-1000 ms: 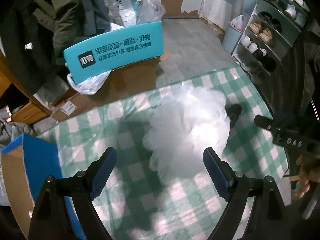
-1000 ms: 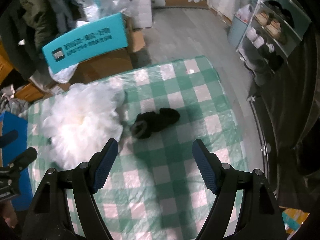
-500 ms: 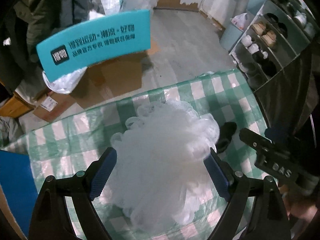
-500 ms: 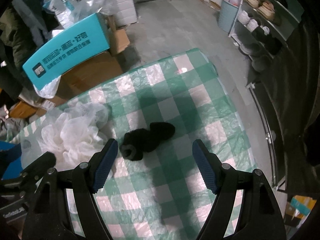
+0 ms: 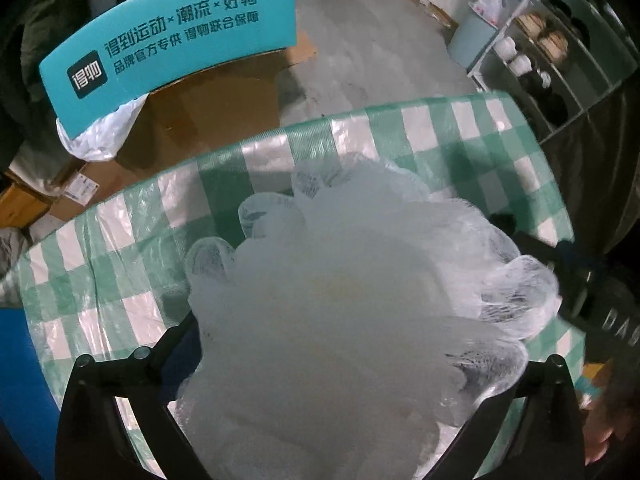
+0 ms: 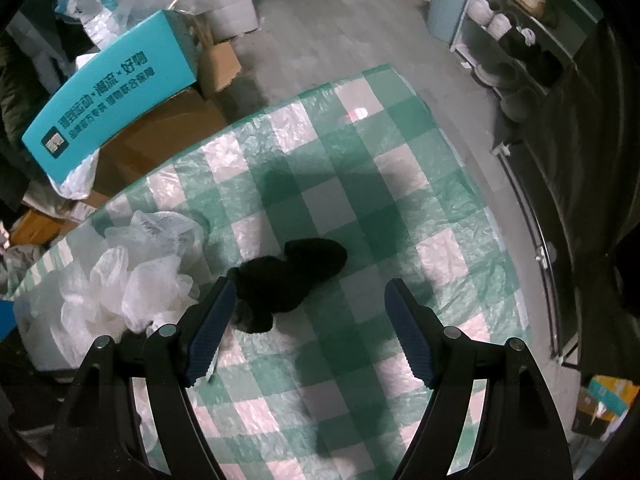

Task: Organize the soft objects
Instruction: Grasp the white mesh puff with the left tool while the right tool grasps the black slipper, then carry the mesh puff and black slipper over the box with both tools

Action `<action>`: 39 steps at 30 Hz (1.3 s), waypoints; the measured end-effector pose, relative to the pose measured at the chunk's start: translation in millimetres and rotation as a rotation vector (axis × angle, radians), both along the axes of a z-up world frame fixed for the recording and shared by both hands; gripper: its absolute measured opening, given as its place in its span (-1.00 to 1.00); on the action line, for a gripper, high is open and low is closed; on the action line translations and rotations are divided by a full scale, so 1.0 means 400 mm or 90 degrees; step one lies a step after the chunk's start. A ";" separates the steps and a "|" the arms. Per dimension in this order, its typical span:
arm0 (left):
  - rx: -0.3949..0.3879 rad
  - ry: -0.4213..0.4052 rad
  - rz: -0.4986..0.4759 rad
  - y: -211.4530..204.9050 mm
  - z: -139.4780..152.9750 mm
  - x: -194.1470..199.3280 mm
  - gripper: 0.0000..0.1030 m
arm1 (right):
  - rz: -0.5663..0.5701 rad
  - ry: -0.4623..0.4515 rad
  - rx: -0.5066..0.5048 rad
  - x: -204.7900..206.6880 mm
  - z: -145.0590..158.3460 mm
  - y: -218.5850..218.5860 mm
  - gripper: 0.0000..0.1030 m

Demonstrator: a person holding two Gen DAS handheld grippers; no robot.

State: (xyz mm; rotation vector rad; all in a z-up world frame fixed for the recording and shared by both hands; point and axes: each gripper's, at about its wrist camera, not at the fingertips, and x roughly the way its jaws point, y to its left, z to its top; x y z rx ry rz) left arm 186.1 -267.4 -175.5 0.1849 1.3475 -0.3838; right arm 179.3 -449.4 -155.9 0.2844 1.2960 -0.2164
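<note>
A big white mesh bath pouf (image 5: pixel 352 320) lies on the green-and-white checked tablecloth (image 5: pixel 120 248). My left gripper (image 5: pixel 344 368) is open with the pouf between its fingers, which the pouf hides. The pouf also shows at the left of the right wrist view (image 6: pixel 132 280). A black fuzzy sock (image 6: pixel 288 280) lies mid-table. My right gripper (image 6: pixel 308 336) is open, just above and before the sock, its left finger (image 6: pixel 208 332) beside the sock's near end.
A teal printed box (image 5: pixel 172 52) sits on brown cartons (image 6: pixel 160 136) beyond the table's far edge. A shoe rack (image 6: pixel 516 32) stands at the right. A blue box (image 5: pixel 16 380) is at the left edge. The right gripper's body (image 5: pixel 600 304) shows at the right.
My left gripper moved forward and down until the pouf filled the space between its fingers. My right gripper came closer to the black sock.
</note>
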 end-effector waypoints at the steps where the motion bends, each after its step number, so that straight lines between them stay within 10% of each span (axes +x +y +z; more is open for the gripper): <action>1: 0.011 -0.012 -0.017 -0.007 -0.001 -0.007 1.00 | 0.000 0.001 0.005 0.004 -0.004 0.003 0.50; 16: 0.073 -0.075 -0.058 0.088 0.010 -0.033 0.18 | 0.011 0.012 0.029 0.045 -0.052 0.053 0.50; 27: 0.051 -0.065 -0.038 0.162 0.021 -0.046 0.12 | 0.028 0.049 -0.029 0.055 -0.125 0.092 0.50; 32: 0.049 -0.071 -0.039 0.184 0.031 -0.065 0.07 | 0.070 0.040 -0.075 0.048 -0.117 0.117 -0.18; 39: 0.037 -0.079 -0.031 0.217 0.055 -0.090 -0.02 | 0.095 0.036 -0.048 0.001 -0.105 0.138 -0.28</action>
